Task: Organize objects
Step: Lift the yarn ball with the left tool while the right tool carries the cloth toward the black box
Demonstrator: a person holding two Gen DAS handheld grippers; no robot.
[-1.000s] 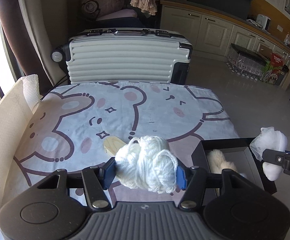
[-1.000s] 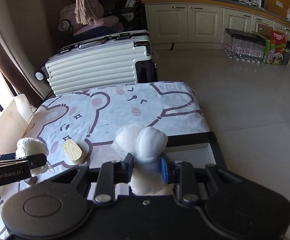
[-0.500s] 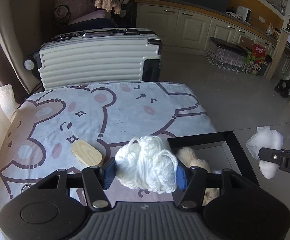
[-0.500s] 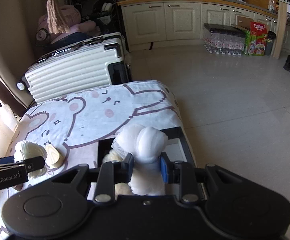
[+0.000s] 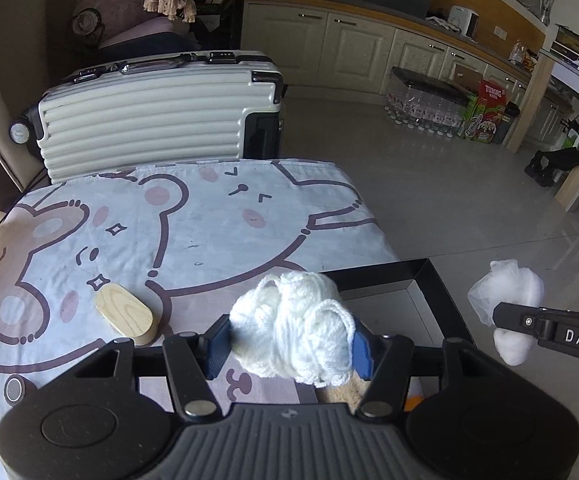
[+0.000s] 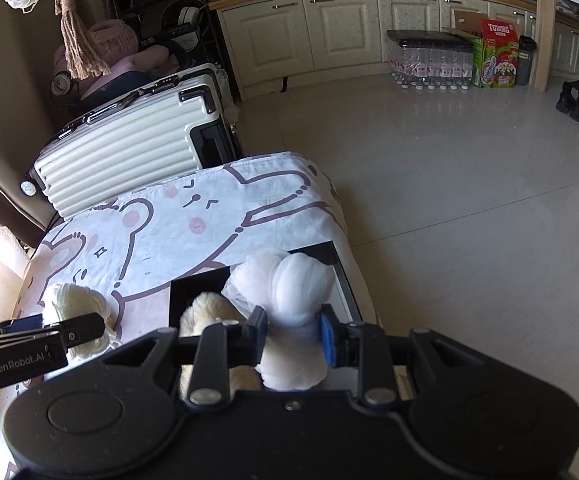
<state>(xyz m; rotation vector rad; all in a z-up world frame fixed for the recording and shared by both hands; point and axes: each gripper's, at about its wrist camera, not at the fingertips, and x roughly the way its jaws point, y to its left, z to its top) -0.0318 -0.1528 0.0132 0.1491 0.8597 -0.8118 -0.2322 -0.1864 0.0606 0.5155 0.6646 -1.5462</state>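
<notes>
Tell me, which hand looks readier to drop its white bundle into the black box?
Probably the right: its tool holds the white mesh bundle directly over the black box. The left tool holds its yarn ball by the box's edge.

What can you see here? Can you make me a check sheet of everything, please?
Surface: bear-print cloth over a table.
Job's things: yarn ball, white mesh bundle, wooden block on the cloth, black tray holding a fluffy cream thing.
Clutter: nothing seen.
Grippers: left hand-held gripper shut on yarn ball; right hand-held gripper shut on white mesh bundle.
Cables: nothing seen.
Surroundings: suitcase, cabinets, bottle pack.
</notes>
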